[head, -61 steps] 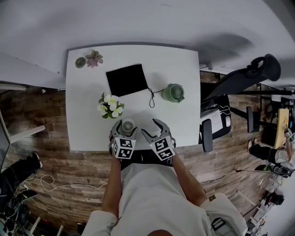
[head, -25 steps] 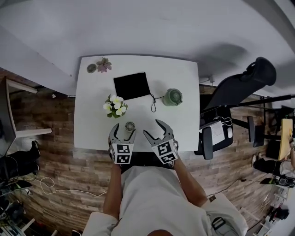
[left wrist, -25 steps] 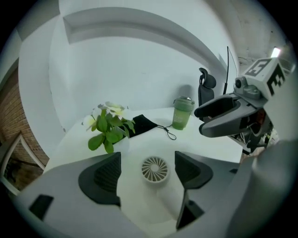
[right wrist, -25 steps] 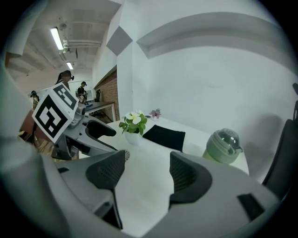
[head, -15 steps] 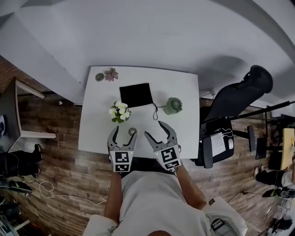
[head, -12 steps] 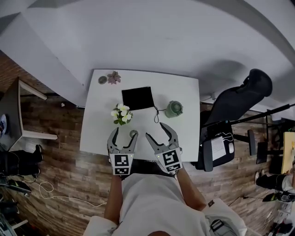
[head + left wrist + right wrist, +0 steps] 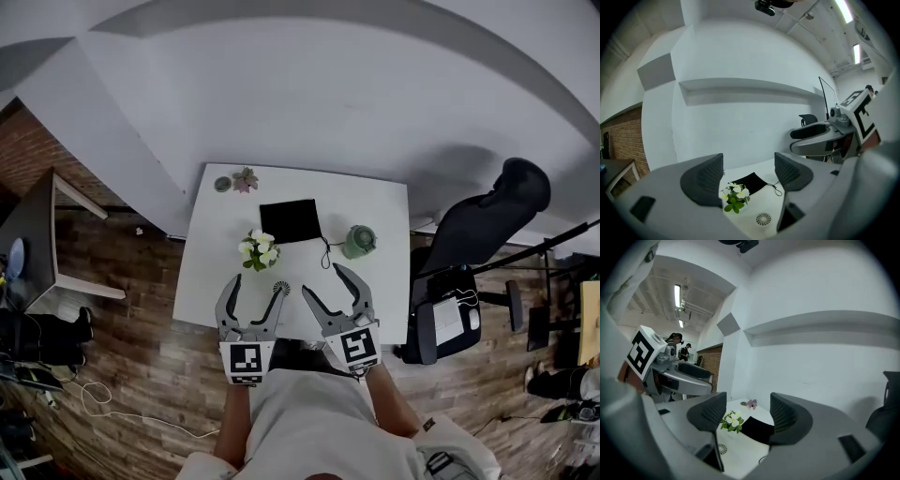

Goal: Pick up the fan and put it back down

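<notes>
The small round white fan (image 7: 281, 288) is seen lying on the white rectangular table (image 7: 211, 281) near its front edge, grille upward. Its side and base cannot be made out. The left gripper (image 7: 255, 289) is held above the table with its jaws apart. They have just been closing, yet nothing is gripped between them. In the head view one jaw tip appears just beside the fan, but in the left gripper view the fan is seen well below the gap. The right gripper (image 7: 323, 279) is likewise released and empty. In its own view the fan shows small and dim beside one jaw's edge. Beyond the fan are seen a bunch of white flowers (image 7: 259, 251), a flat black rectangular pouch (image 7: 291, 220) with a thin cord, and a round green pot (image 7: 360, 241), which is shown only in the head view.
</notes>
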A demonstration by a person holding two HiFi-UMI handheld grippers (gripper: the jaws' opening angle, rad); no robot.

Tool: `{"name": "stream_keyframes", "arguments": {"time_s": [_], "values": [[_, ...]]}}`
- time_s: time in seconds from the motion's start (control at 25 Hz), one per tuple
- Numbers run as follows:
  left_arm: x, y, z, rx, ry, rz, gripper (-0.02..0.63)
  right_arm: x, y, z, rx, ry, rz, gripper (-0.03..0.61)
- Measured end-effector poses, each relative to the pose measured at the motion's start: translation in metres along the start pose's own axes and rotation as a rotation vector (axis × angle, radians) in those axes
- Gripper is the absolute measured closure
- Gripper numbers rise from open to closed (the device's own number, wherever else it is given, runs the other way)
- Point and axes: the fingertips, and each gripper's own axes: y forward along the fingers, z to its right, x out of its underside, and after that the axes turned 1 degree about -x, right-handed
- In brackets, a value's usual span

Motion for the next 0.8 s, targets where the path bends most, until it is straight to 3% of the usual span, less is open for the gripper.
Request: {"name": "stream_keyframes", "arguments": {"time_s": [0.56,0.8], "values": [[-0.024,0.011,-0.021,0.155,0.044,0.099,0.281,-0.026,0.012,0.002,0.157,-0.029,-0.019,0.3],[-0.02,0.023,-0.038,0.169,0.052,0.115,0.281,-0.028,0.029,0.003,0.191,-0.038,-0.023,0.301]]}}
